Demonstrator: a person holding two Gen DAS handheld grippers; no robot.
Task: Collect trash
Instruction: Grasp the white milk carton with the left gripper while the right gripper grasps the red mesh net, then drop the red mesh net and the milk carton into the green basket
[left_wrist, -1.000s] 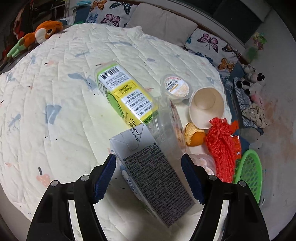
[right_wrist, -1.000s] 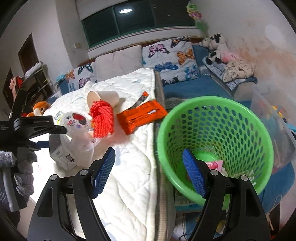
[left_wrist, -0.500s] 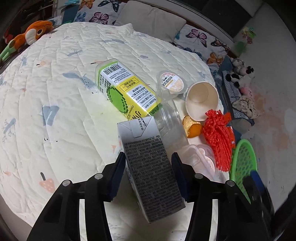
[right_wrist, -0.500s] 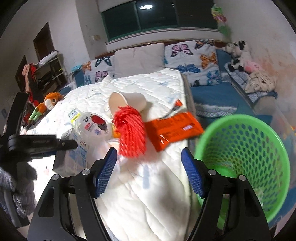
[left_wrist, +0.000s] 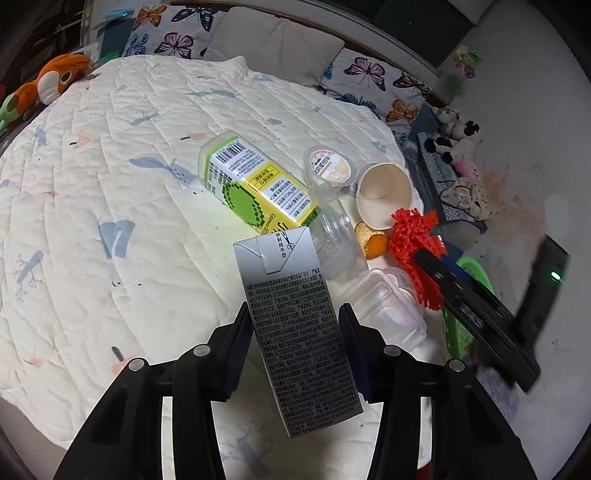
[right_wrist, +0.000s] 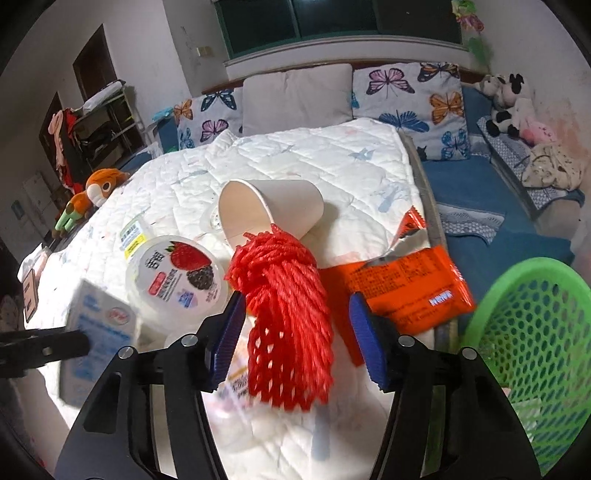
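Meanwhile, the left gripper (left_wrist: 291, 345) is closing on the grey printed milk carton (left_wrist: 295, 325), pads pressing its sides to lift it off the quilt. The right gripper (right_wrist: 295, 336) is closing around the red foam mesh sleeve (right_wrist: 288, 314), near the green perforated plastic basket (right_wrist: 535, 354) at the right.

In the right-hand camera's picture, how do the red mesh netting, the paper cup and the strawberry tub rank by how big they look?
1. Red mesh netting, though it lies nearest the camera.
2-3. Paper cup and strawberry tub look alike; unranked.

Two cartons (left_wrist: 295, 317) (left_wrist: 258, 188), one paper cup (right_wrist: 269, 210), one net (right_wrist: 291, 314), one basket (right_wrist: 535, 354).
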